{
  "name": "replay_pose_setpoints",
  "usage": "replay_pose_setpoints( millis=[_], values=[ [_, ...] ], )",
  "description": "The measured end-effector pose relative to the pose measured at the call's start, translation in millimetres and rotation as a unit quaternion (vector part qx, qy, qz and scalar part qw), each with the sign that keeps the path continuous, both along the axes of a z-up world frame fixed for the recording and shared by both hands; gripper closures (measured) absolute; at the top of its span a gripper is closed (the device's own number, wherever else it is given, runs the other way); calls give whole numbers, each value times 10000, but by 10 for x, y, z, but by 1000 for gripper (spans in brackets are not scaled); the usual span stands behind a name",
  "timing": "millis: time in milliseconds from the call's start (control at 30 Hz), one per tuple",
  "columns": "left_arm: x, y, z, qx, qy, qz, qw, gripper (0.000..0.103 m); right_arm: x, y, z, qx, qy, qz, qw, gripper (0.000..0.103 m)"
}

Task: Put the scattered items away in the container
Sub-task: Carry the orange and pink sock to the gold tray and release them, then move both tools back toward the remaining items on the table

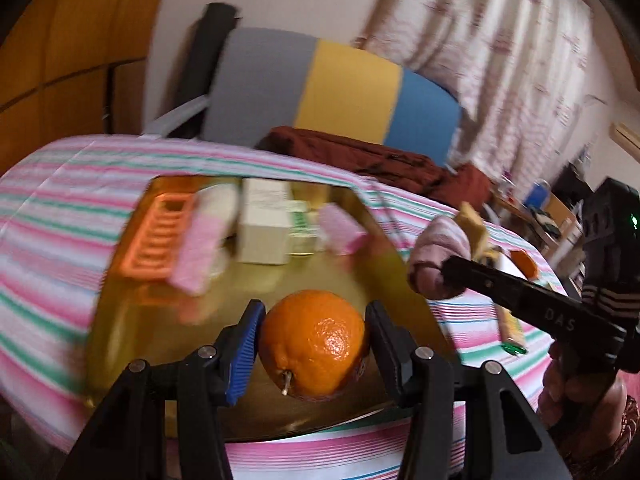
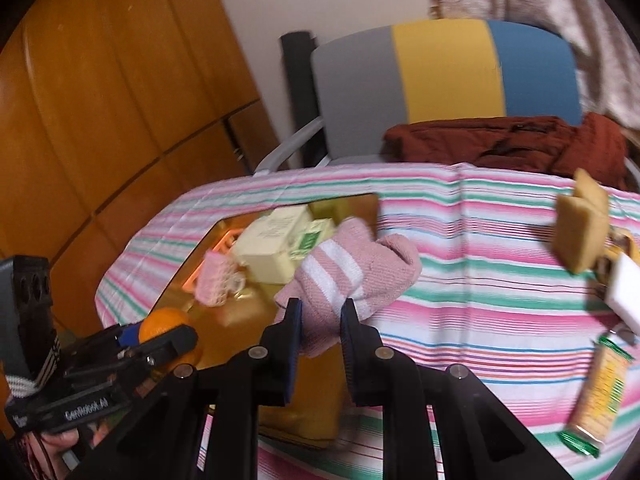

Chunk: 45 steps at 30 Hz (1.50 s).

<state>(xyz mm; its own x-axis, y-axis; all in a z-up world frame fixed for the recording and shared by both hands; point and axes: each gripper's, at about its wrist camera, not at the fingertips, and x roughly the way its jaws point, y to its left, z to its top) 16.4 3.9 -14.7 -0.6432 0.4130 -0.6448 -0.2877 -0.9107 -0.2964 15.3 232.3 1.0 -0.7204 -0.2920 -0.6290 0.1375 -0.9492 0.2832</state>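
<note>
Above the tray (image 1: 120, 344), left gripper (image 1: 314, 344) clamps an orange (image 1: 314, 340), right gripper (image 2: 320, 328) a sock (image 2: 348, 276), both poised for deposit.

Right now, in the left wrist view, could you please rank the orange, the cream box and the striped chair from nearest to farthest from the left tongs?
1. Orange: gripped between the left tongs.
2. Cream box: in the yellow container, beyond the orange.
3. Striped chair: behind the table, farthest.

Orange fruit (image 1: 314, 346), pink white-banded sock (image 2: 352, 276), pink-green-white striped tablecloth (image 2: 480, 280).
</note>
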Motion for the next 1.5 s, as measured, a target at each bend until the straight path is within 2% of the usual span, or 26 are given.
replay_pose_setpoints(
  millis=[133, 333, 367, 433, 467, 567, 733, 933, 1367, 1500],
  values=[
    [-75, -258, -63, -10, -105, 300, 9995, 51, -154, -290, -100, 26, -183, 320, 9993, 84],
    [-223, -440, -166, -340, -173, 547, 9978, 50, -442, -765, -192, 56, -274, 856, 9959, 83],
    [-261, -459, -191, -430, -220, 630, 9968, 50, -492, -828, -204, 48, -280, 942, 9951, 80],
    [-310, -515, -217, -486, -313, 808, 9951, 52, -564, -931, -221, 123, -277, 946, 9951, 67],
    [-310, -552, -202, -393, -305, 845, 9952, 52, -573, -953, -222, 115, -268, 944, 9951, 59],
    [-276, -635, -122, -166, -124, 937, 9954, 50, -523, -916, -208, -73, -208, 880, 9959, 47],
    [-250, -644, -46, -235, 89, 1039, 9943, 50, -420, -759, -248, -261, -292, 666, 9970, 46],
    [-231, -656, -34, -48, 82, 1142, 9934, 50, -334, -610, -282, -422, -371, 477, 9973, 46],
    [-168, -513, -52, -61, -22, 1058, 9944, 50, -214, -538, -242, -495, -262, 421, 9975, 45],
    [-141, -433, -11, -75, 47, 1008, 9949, 50, -159, -439, -206, -505, -179, 254, 9982, 45]
  ],
)
